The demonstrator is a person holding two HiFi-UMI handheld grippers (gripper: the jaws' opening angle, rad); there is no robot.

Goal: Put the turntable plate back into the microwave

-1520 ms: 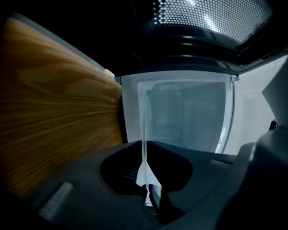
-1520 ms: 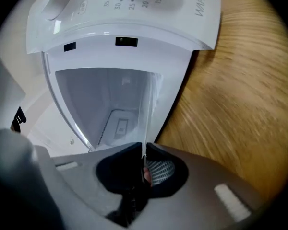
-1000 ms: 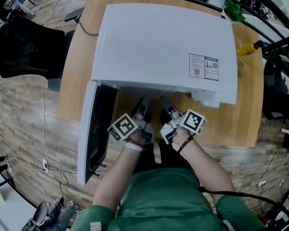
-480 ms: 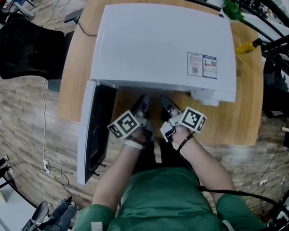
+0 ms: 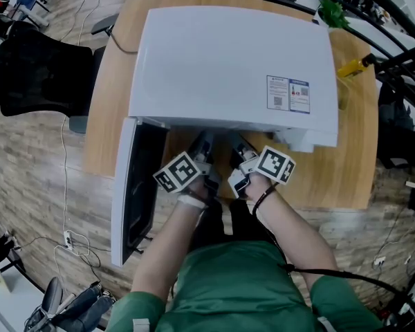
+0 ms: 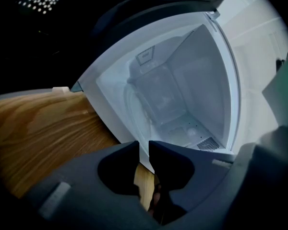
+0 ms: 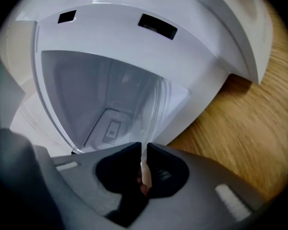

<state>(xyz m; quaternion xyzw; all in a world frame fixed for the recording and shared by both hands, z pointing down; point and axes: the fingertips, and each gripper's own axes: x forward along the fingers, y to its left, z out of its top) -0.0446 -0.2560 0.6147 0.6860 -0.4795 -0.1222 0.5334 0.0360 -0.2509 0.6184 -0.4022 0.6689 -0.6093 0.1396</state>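
Nearest us, our right gripper [image 7: 144, 148] is clamped on the near rim of the clear glass turntable plate [image 7: 152, 102]. Our left gripper [image 6: 143, 146] pinches the same rim just beside it. The plate reaches ahead into the mouth of the white microwave [image 5: 228, 61]. Its door [image 5: 133, 185] swings open to the left, over the wooden table [image 5: 346, 175].

From above we get soft, even room light on the microwave [image 5: 228, 61], its white top free of glare, with fisheye bending at the edges; both gripper views fall to black at their corners, the cavity [image 6: 182, 90] glows pale, and the wooden table [image 7: 259, 119] blurs
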